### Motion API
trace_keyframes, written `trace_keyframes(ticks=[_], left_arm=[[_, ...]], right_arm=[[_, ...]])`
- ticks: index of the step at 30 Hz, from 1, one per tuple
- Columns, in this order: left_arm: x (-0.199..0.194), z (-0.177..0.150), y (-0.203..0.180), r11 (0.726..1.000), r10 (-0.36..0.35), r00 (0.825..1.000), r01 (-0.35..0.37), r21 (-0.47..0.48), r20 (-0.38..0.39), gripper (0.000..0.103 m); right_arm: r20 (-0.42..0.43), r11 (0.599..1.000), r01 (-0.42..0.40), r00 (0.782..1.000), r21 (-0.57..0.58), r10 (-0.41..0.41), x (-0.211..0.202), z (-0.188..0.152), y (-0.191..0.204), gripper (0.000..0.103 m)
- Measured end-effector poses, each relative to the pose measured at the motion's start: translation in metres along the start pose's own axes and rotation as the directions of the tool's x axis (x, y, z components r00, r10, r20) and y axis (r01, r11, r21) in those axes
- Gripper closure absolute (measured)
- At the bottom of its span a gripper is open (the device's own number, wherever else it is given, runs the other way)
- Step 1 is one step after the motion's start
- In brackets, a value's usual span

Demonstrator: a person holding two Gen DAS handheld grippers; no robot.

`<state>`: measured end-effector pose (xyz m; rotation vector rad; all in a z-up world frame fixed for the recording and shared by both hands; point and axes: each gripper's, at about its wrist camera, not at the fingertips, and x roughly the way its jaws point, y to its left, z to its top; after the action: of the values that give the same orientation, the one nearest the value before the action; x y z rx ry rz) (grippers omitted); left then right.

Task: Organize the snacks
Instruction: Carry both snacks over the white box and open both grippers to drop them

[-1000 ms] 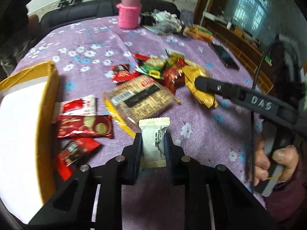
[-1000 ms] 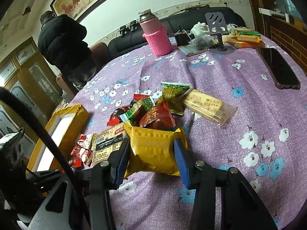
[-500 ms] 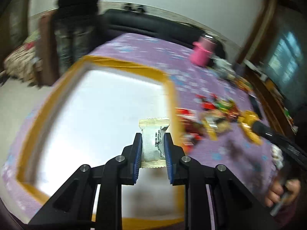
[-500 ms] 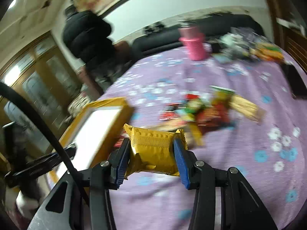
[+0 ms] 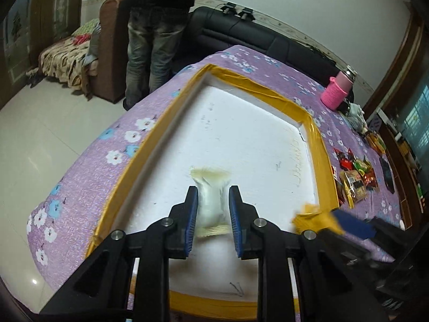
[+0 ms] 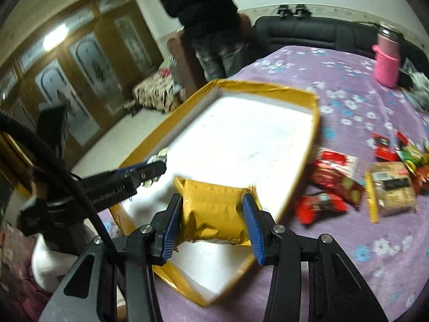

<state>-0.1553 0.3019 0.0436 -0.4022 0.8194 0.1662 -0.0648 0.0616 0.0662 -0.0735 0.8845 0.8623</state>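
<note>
My left gripper [image 5: 213,209] is shut on a small white snack packet [image 5: 211,201], blurred, held over the white inside of a yellow-rimmed box [image 5: 321,145]. My right gripper [image 6: 211,224] is shut on a yellow snack bag [image 6: 214,212] and holds it over the near end of the same box [image 6: 313,134]. The yellow bag [image 5: 313,218] and the right gripper's blue pad show at the right of the left wrist view. The left gripper [image 6: 150,171] shows at the left of the right wrist view. A pile of loose snacks [image 6: 375,185] lies on the purple cloth right of the box.
A pink-sleeved flask [image 6: 387,59] stands at the table's far side. A person in a black jacket [image 6: 203,8] stands beyond the table's far left edge. A black sofa [image 5: 254,35] runs behind. A phone [image 5: 386,173] lies past the snack pile [image 5: 354,174].
Both grippers have swung left from the snack pile to above the box, each carrying its packet. The white packet now looks blurred between the left fingers.
</note>
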Motion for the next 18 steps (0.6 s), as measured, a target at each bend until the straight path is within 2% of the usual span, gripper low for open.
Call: trace_keyframes(ticks=[2,3,4,6,9,11,14,18], left_arm=[[-0.003,0.001,0.004,1.0,-0.021,1.0,0.021,-0.019,0.002,0.073],[-0.005,0.002,0.006,0.999,-0.028,1.0,0.028,-0.028,0.005,0.066],[-0.007,0.002,0.007,0.999,-0.034,0.999,0.034,-0.038,0.011,0.056],[-0.015,0.002,0.007,0.998,-0.042,0.999,0.044,-0.051,0.028,0.047],[-0.027,0.001,0.006,0.996,-0.06,0.996,0.063,-0.057,0.059,0.041],[-0.036,0.0,0.002,0.993,-0.087,0.993,0.092,-0.069,0.082,0.036],[-0.044,0.0,-0.003,0.988,-0.129,0.986,0.137,-0.073,0.103,0.03],[-0.048,-0.002,-0.022,0.982,-0.18,0.978,0.185,-0.04,0.106,0.027]], right_arm=[[-0.027,1.0,-0.009,1.0,-0.012,0.008,0.012,0.001,0.005,0.075],[-0.039,1.0,-0.006,0.999,-0.018,0.005,0.017,0.002,0.007,0.075],[-0.038,1.0,0.007,0.999,-0.019,-0.007,0.02,0.001,0.009,0.072],[-0.041,1.0,0.005,0.999,-0.015,-0.006,0.017,0.002,0.01,0.07],[0.023,1.0,-0.016,1.0,0.026,0.016,-0.008,0.006,-0.001,0.068],[0.081,0.998,-0.005,0.997,0.07,0.0,-0.034,0.005,-0.018,0.058],[0.153,0.986,0.071,0.984,0.151,-0.094,-0.07,0.002,-0.062,0.051],[0.134,0.944,0.174,0.967,0.278,-0.218,-0.089,-0.007,-0.126,0.049]])
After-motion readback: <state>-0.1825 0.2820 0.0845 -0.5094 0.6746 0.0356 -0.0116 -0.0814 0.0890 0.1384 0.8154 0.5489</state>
